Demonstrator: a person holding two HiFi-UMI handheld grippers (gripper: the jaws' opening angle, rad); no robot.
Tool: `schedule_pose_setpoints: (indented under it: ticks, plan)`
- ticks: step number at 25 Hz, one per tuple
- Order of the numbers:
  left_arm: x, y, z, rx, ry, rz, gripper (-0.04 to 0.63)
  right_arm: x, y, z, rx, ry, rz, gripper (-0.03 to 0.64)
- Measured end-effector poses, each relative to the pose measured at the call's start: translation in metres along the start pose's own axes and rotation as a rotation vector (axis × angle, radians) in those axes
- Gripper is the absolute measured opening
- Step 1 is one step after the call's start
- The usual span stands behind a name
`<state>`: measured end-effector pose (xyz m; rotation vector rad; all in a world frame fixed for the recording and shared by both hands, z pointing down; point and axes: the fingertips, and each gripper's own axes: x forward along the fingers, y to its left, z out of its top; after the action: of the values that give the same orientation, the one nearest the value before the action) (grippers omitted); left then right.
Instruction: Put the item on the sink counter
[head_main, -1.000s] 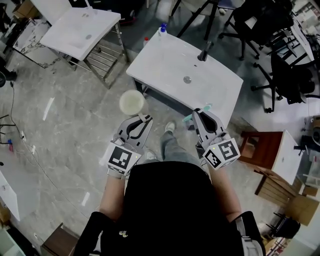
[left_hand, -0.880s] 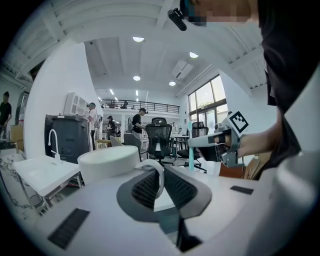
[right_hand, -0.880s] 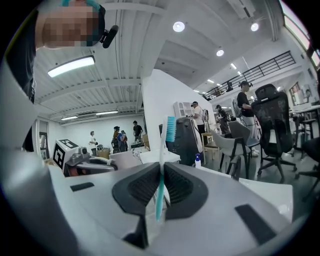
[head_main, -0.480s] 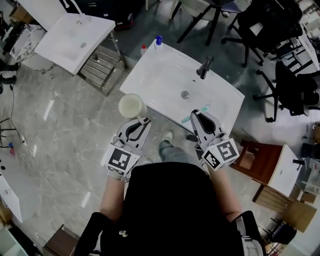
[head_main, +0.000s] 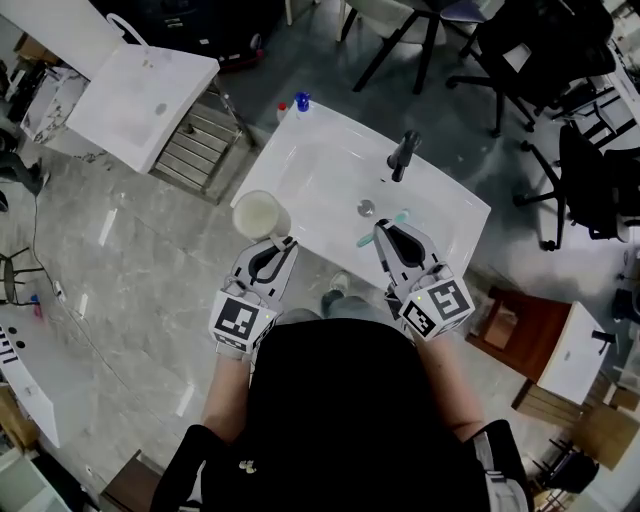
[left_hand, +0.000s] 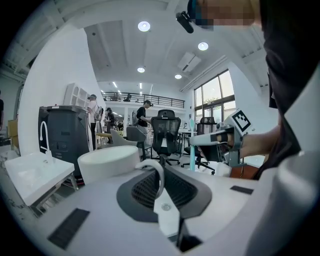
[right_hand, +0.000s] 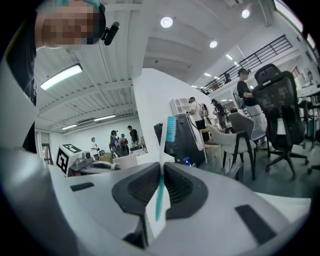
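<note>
The white sink counter, with a dark faucet and a drain, stands just ahead of me. My left gripper is shut on the handle of a white mug, which hangs by the counter's near left edge. The left gripper view shows the mug upright, its handle pinched between the jaws. My right gripper is shut on a teal and white toothbrush over the counter's front rim. In the right gripper view the toothbrush stands bristles up.
A blue-capped bottle stands at the counter's far left corner. A second white sink on a metal frame is at the upper left. Office chairs crowd the upper right, and a wooden table is on the right.
Both grippers have come closer to the sink counter. The toothbrush now hangs over the counter's front rim and the mug sits by its left edge. Both grips are unchanged.
</note>
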<state>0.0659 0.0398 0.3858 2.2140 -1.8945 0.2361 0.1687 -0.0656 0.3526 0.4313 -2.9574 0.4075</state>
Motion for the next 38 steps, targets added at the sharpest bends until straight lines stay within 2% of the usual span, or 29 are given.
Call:
schedule_pose_setpoints:
  ticks: [8,19,29,38]
  plan:
    - [0.028,0.012,0.000,0.009,0.044,-0.007,0.041,0.019,-0.017,0.010,0.029,-0.013,0.003,0.046]
    - [0.061,0.066,0.007,0.025,0.065,-0.109,0.041,0.065,-0.028,0.016,0.062,-0.001,-0.081,0.046]
    - [0.081,0.114,-0.020,0.052,0.099,-0.207,0.041,0.090,-0.021,0.010,0.093,0.006,-0.189,0.046]
    - [0.111,0.147,-0.068,0.011,0.155,-0.264,0.041,0.093,-0.021,-0.002,0.122,0.030,-0.301,0.046]
